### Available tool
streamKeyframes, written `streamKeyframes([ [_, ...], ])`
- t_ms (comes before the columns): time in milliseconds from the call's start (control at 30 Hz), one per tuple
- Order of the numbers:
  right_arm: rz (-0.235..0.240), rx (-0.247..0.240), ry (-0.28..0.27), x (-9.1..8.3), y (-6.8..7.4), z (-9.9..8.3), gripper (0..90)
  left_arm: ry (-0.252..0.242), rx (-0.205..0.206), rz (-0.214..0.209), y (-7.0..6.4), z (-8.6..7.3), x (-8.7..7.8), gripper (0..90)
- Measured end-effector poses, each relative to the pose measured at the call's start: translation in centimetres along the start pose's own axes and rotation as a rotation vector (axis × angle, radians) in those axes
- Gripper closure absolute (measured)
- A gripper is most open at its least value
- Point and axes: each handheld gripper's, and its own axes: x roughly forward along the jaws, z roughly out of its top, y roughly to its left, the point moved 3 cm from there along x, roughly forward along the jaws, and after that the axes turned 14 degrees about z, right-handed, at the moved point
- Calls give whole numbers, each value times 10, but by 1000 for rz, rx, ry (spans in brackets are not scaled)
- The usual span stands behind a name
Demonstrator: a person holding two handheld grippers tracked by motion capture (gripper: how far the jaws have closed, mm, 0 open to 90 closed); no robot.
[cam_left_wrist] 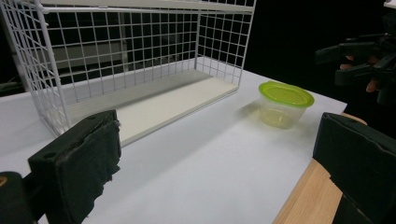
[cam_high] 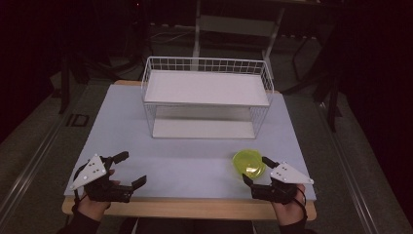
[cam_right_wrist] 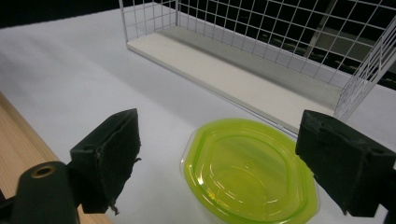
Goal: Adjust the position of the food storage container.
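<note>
Lidded green container [cam_high: 249, 163], near-right table [cam_high: 195, 161], in front of wire rack [cam_high: 206, 97].
Light, thin clear plastic, likely empty, slick; best pinched across walls under lid rim. Right gripper [cam_high: 257, 170] spread wide just behind; left gripper [cam_high: 132, 168] open, empty, well apart.

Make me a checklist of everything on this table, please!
Surface: white table with a wooden front edge.
Job's things: yellow-green lidded container, upright, front right.
Clutter: white wire shelf rack at the back, two shelves with nothing on them.
Grippers: left gripper open, holding nothing; right gripper open, just behind the container, apart from it.
Cables: black cable by the left hand.
Surroundings: dark floor, dim furniture legs.
</note>
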Motion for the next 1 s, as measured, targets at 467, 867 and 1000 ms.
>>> streamKeyframes([
  [467, 47, -113, -19, -4, 24, 33, 141, 10, 18, -14, -4, -1, 2, 19],
  [867, 12, -112, -14, -17, 5, 64, 135, 9, 5, -20, -4, -1, 2, 19],
  [1000, -32, -119, 6, -20, -9, 68, 117, 7, 4, -21, -4, -1, 1, 19],
])
